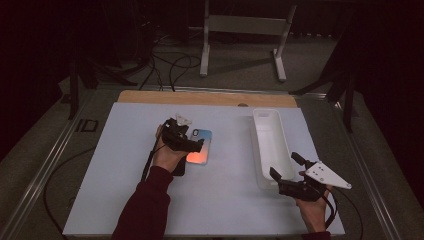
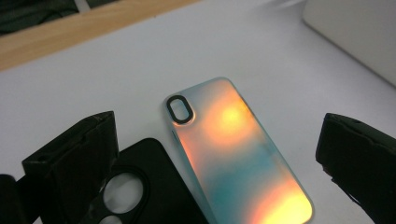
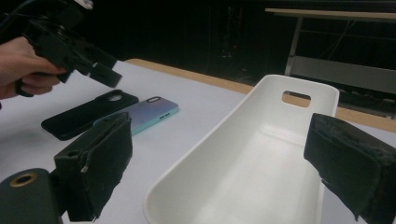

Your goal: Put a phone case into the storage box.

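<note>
An iridescent orange and teal phone case lies back up on the white mat, left of centre. A black phone case lies beside it, partly under the person's left hand. My left gripper hovers just above the iridescent case, open. In the left gripper view the iridescent case lies between the jaws of that gripper, with the black case by the left jaw. My right gripper stands open at the near end of a long white tray; its jaws frame the empty tray without touching it.
The white mat covers a wooden tabletop whose far edge shows as a bare strip. Beyond the table stand a white metal frame and floor cables. In the right gripper view the left gripper hangs over both cases.
</note>
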Demonstrator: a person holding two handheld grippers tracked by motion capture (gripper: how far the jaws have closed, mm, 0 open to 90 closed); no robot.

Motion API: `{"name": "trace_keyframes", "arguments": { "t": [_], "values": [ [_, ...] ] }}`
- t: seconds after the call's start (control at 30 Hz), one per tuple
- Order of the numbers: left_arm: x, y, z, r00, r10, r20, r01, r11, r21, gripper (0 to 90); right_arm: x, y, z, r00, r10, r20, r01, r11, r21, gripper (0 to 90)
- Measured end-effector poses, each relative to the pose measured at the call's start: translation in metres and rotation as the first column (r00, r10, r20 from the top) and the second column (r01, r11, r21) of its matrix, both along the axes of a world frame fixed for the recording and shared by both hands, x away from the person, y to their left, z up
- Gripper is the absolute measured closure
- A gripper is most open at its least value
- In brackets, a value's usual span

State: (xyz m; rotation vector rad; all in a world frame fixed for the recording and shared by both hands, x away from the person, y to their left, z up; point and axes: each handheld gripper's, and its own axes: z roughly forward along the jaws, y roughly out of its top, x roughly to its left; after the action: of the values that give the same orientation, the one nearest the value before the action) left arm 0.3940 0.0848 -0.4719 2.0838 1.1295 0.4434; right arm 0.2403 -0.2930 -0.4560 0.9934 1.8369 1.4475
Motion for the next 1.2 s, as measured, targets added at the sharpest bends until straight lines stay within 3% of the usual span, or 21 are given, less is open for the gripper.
{"name": "trace_keyframes", "arguments": {
  "t": [0.13,0.37,0.53,0.9,1.2],
  "values": [
    [0.009,-0.006,-0.007,0.9981,-0.020,-0.058,0.019,0.9997,-0.017,0.2,0.000,-0.002,0.001,1.0000,-0.003,0.005,0.003,1.000,0.004,7.6],
    [0.017,-0.017,-0.026,0.9905,-0.008,-0.137,0.013,0.9994,0.034,0.8,-0.001,-0.004,0.002,0.9999,-0.009,0.010,0.009,1.000,0.006,7.7],
    [0.020,-0.023,-0.037,0.9841,-0.002,-0.178,0.007,0.9996,0.026,0.8,-0.002,-0.005,0.003,0.9998,-0.014,0.015,0.014,1.000,0.011,7.7],
    [0.020,-0.035,-0.049,0.9801,0.010,-0.198,0.005,0.9972,0.075,1.3,-0.002,-0.006,0.004,0.9996,-0.020,0.018,0.020,1.000,0.011,7.7],
    [0.017,-0.044,-0.052,0.9838,0.059,-0.169,-0.035,0.9897,0.139,7.1,-0.003,-0.008,0.005,0.9994,-0.024,0.023,0.024,1.000,0.012,7.7]
  ]
}}
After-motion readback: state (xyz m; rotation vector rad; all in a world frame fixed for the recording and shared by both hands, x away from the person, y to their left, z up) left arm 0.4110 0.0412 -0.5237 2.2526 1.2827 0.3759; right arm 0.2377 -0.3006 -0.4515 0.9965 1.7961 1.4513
